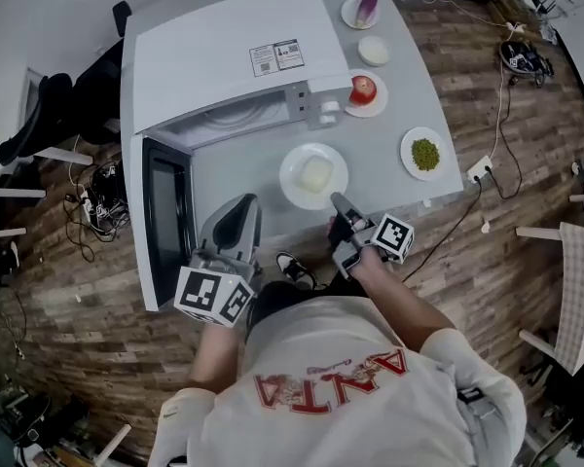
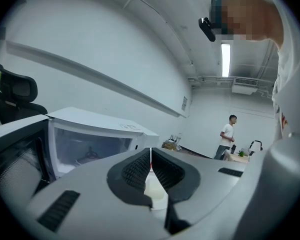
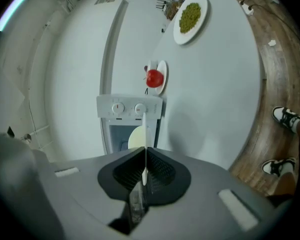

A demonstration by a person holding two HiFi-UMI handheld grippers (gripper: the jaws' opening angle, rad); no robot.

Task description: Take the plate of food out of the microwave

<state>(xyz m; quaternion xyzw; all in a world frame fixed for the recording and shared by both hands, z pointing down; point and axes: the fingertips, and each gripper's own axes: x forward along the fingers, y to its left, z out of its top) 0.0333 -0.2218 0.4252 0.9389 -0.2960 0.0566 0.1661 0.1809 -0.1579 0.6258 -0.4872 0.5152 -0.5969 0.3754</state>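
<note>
The white microwave (image 1: pixel 224 56) stands at the table's back left with its door (image 1: pixel 167 224) swung open to the left. In front of it, on the table, lies a white plate (image 1: pixel 294 189) with a pale block of food (image 1: pixel 316 173). My right gripper (image 1: pixel 337 202) is shut on the plate's near rim; in the right gripper view the plate (image 3: pixel 136 137) shows edge-on between the jaws of that gripper (image 3: pixel 144 150). My left gripper (image 1: pixel 241 202) hangs shut and empty left of the plate, by the open door. In the left gripper view this gripper (image 2: pixel 150 153) faces the microwave (image 2: pixel 90 131).
Right of the microwave sit a red apple on a plate (image 1: pixel 363 90), a small white bowl (image 1: pixel 374 51) and a plate with a purple vegetable (image 1: pixel 362 11). A plate of green peas (image 1: pixel 424 154) is near the table's right edge. A person (image 2: pixel 227 136) stands far off.
</note>
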